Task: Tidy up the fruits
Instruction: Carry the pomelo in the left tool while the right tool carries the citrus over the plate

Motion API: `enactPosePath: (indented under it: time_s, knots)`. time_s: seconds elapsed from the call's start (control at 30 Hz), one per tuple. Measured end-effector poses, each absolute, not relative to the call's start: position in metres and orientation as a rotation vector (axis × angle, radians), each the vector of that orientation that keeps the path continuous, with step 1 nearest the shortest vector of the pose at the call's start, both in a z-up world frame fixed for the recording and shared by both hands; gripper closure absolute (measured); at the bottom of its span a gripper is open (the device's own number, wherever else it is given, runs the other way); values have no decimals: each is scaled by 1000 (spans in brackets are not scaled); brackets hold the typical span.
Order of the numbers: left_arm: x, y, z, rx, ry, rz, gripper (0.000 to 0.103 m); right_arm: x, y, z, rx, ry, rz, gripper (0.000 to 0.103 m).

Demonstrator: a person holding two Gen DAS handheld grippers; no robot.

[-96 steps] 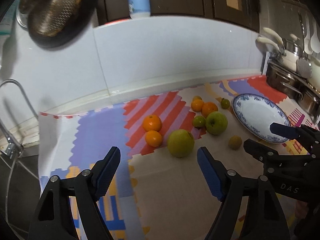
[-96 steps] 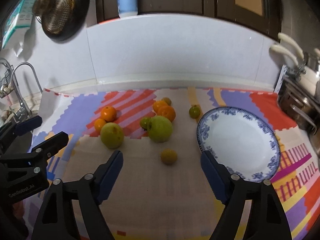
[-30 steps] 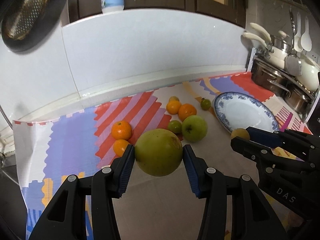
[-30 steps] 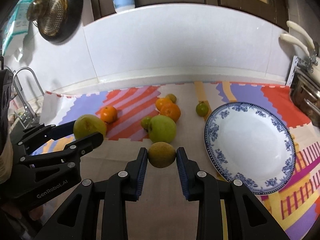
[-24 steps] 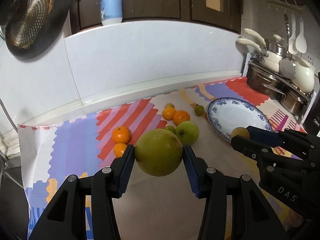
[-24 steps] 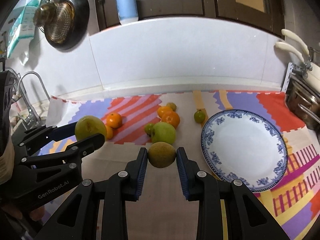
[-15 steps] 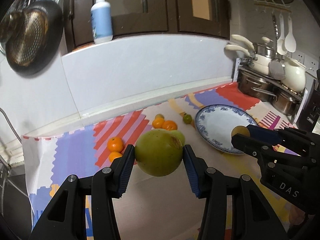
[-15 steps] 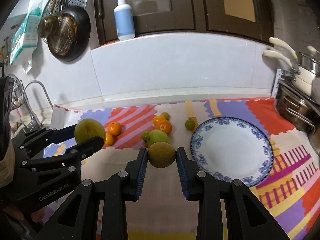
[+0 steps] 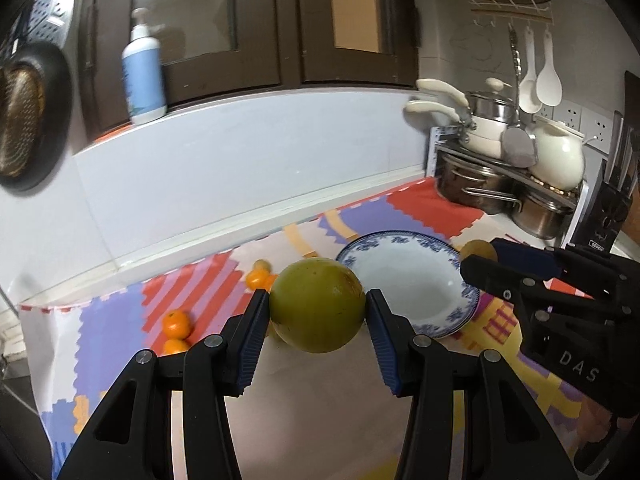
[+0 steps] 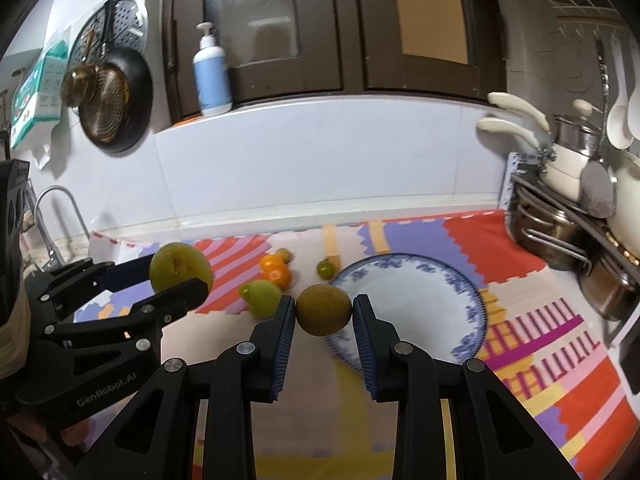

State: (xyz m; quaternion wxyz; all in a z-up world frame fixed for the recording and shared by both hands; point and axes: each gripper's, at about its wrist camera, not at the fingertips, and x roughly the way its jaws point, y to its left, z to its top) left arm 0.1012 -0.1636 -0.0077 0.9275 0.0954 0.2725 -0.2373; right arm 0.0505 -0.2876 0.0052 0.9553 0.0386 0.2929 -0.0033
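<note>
Left gripper [image 9: 317, 312]: closed on large yellow-green fruit [image 9: 317, 305], blue pads touching both sides, held above mat.
Right gripper [image 9: 480, 258]: at right, clamps small brownish-yellow fruit [image 9: 476, 249].
Blue-rimmed plate [image 9: 460, 308]: on patterned mat [image 9: 112, 332], behind the fruit.
Oranges [image 9: 176, 324]: on mat, left.

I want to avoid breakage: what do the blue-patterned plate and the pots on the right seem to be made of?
The plate looks like glazed ceramic: glossy white with a printed blue rim. The pots look like polished steel: grey and mirror-like.
</note>
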Motion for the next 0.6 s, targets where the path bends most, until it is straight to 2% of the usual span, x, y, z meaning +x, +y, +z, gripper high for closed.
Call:
enactPosePath:
  time_s: [0.6]
  knots:
    - [155,-247,-13,238,582,-555,54,94,-368,-2,78,615,-53,72]
